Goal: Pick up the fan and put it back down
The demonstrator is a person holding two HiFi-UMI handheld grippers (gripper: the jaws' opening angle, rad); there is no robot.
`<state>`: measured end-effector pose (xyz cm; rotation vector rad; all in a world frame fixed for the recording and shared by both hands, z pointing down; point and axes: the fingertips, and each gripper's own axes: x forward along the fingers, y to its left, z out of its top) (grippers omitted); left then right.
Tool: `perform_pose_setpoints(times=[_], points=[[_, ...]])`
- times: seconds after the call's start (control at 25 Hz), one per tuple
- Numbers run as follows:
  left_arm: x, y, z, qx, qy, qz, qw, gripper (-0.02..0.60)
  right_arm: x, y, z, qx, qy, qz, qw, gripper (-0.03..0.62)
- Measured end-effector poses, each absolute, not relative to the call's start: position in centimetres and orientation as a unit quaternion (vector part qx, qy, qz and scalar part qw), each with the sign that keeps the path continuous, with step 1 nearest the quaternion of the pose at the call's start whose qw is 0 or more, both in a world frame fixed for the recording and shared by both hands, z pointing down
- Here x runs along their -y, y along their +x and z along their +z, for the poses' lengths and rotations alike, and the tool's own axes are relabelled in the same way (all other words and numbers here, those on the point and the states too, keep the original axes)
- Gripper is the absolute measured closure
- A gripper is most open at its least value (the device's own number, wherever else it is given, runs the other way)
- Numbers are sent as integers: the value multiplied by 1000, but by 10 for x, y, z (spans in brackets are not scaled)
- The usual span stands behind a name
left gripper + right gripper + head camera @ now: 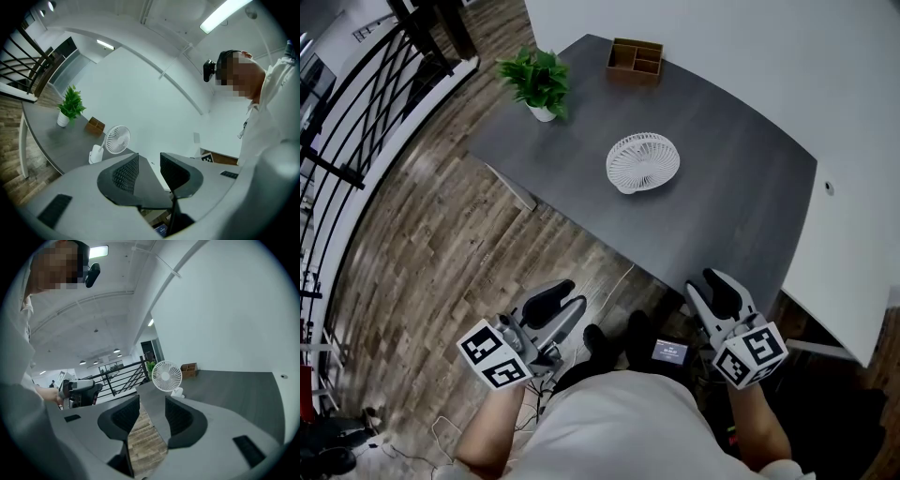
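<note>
A small white fan (642, 162) stands upright on the dark grey table (741, 206), near its middle. It also shows far off in the left gripper view (112, 142) and the right gripper view (168, 377). My left gripper (567, 298) is held over the wooden floor, short of the table's near edge, open with nothing between its jaws (150, 172). My right gripper (710, 287) hovers at the table's near edge, also open and empty (152, 416). Both are well apart from the fan.
A potted green plant (540, 82) stands at the table's left corner and a brown wooden organiser (635, 58) at its far edge. A black railing (347, 122) runs along the left. A white wall (853, 234) borders the table on the right. Cables lie on the floor (441, 431).
</note>
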<state>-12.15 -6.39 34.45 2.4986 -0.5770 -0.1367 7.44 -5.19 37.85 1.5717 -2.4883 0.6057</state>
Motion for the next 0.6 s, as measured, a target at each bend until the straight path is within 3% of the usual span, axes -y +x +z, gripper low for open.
perform_pose_setpoints(times=[0.6], points=[[119,-102,316,224,948,-47,222,440,111,78,332,847,509,141,58,424]])
